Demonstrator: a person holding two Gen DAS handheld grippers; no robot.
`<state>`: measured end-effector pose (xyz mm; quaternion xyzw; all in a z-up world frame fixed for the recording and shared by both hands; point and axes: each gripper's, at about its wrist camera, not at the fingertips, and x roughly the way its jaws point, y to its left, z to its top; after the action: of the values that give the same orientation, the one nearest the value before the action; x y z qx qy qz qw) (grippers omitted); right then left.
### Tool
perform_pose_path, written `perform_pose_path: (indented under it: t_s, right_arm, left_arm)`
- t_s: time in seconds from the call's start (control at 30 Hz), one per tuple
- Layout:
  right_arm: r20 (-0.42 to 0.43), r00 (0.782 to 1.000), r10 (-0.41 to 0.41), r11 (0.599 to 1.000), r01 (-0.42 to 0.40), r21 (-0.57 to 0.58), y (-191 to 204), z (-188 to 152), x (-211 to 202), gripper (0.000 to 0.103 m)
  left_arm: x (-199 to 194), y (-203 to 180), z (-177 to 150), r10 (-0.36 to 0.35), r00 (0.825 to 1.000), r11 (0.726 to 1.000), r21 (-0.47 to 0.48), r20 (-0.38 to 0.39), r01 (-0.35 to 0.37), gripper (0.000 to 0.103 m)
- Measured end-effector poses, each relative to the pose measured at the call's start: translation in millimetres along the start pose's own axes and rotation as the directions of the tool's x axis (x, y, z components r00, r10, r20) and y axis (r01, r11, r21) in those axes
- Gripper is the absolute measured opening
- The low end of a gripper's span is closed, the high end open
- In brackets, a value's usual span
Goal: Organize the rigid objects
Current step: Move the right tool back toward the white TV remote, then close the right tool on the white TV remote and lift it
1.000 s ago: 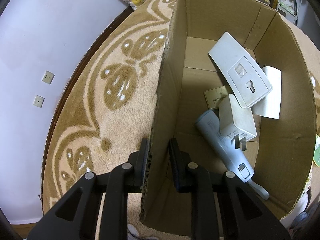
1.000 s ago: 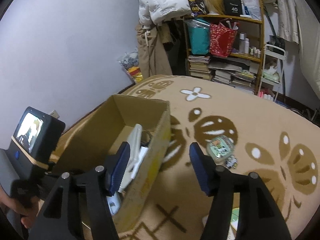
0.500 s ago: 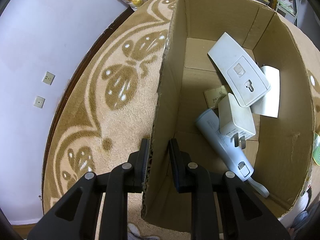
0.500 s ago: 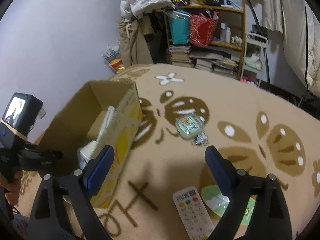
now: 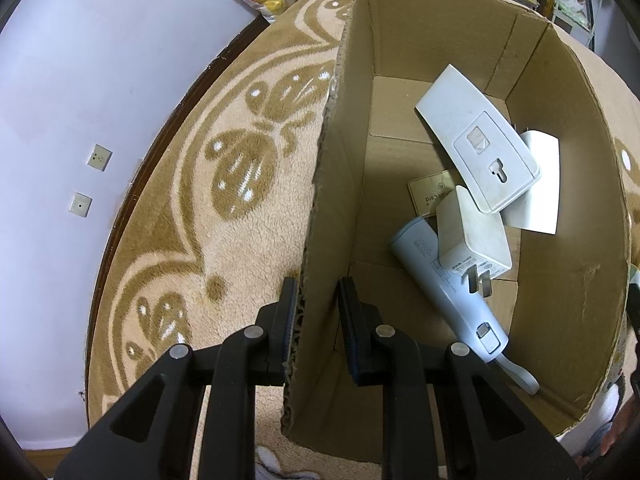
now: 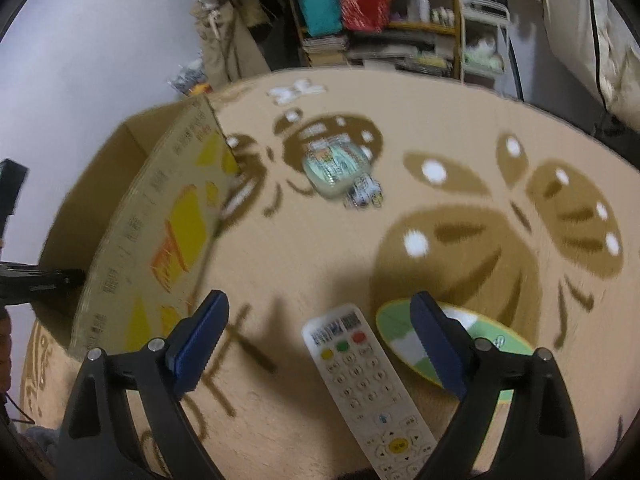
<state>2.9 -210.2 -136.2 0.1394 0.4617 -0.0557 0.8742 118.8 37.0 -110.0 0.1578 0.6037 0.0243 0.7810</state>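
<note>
left hand-held gripper (image 5: 318, 312) pinching near wall of cardboard box (image 5: 568, 208) | right hand-held gripper (image 6: 320, 332) spread wide over white remote (image 6: 368, 392) lying on carpet (image 6: 312, 248), right of box

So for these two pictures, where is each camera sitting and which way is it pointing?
Left wrist: sits on the left gripper, looks down into the cardboard box; its fingers straddle the box's near wall; power bank and charger lie inside.
Right wrist: sits on the right gripper, open, looks down and forward over the carpet at the remote; the picture is blurred.
Shared: both show the box and carpet; the left tool shows at the right view's left edge.
</note>
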Motion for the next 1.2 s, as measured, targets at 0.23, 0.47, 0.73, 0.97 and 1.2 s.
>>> perform_pose_path:
  t_s: [0.23, 0.47, 0.73, 0.97, 1.2]
  right_arm:
    - [-0.057, 0.998, -0.022, 1.0, 0.023, 0.021, -7.3, -8.3, 11.4, 0.095]
    - [-0.112, 0.993, -0.038, 0.999, 0.04, 0.013, -7.4, -14.6, 22.7, 0.088]
    - [-0.139, 0.989, -0.058, 0.998, 0.059, -0.001, -7.5, -20.3, 22.3, 0.086]
    - [-0.157, 0.983, -0.097, 0.995, 0.094, -0.026, -6.2, -24.8, 22.0, 0.067]
    - [-0.153, 0.984, -0.096, 0.995, 0.093, -0.022, -6.4, -25.9, 20.5, 0.06]
  left_arm:
    - [-1.4, -1.5, -0.6, 0.005, 1.0, 1.0, 0.002, 0.002, -0.005, 0.02]
    - [-3.5, 0.5, -2.0, 0.002, 1.0, 1.0, 0.001, 0.004, -0.002, 0.02]
    - [-3.0, 0.3, -2.2, 0.01, 1.0, 1.0, 0.008, 0.005, -0.01, 0.02]
    - [-3.7, 0.7, -1.7, 0.007, 1.0, 1.0, 0.005, 0.004, -0.007, 0.02]
    - [-3.8, 0.8, -1.8, 0.006, 1.0, 1.0, 0.005, 0.004, -0.006, 0.02]
